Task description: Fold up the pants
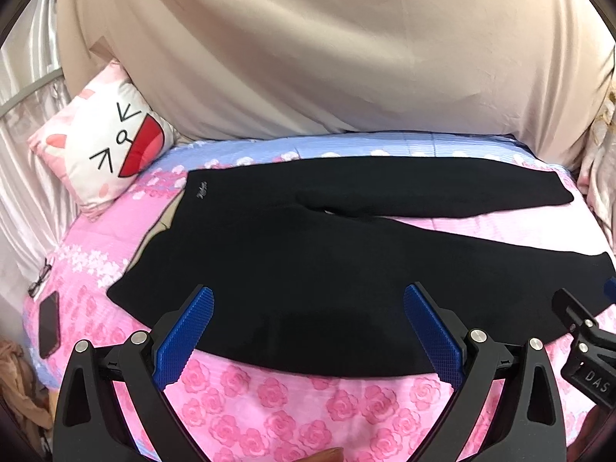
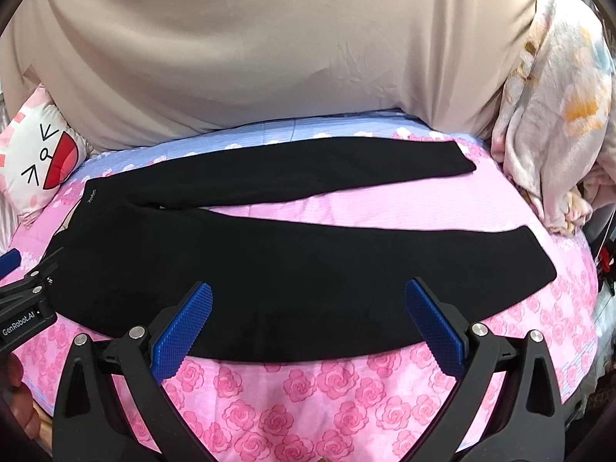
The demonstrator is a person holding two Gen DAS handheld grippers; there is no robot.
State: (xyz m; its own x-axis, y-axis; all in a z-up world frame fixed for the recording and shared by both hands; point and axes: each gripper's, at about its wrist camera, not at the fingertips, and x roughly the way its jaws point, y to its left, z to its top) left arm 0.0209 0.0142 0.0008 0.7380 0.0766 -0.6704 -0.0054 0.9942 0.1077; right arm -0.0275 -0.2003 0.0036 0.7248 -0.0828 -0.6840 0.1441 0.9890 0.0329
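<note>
Black pants lie spread flat on a pink rose-print bedspread, waistband to the left, both legs running right and splayed apart. They also show in the right wrist view. My left gripper is open, hovering over the near leg's front edge by the hip. My right gripper is open, over the near leg's front edge further right. Each gripper shows at the edge of the other's view: the right one, the left one.
A cartoon-face pillow leans at the back left. A phone and glasses lie at the bed's left edge. A beige sheet hangs behind. A floral blanket is bunched at the right.
</note>
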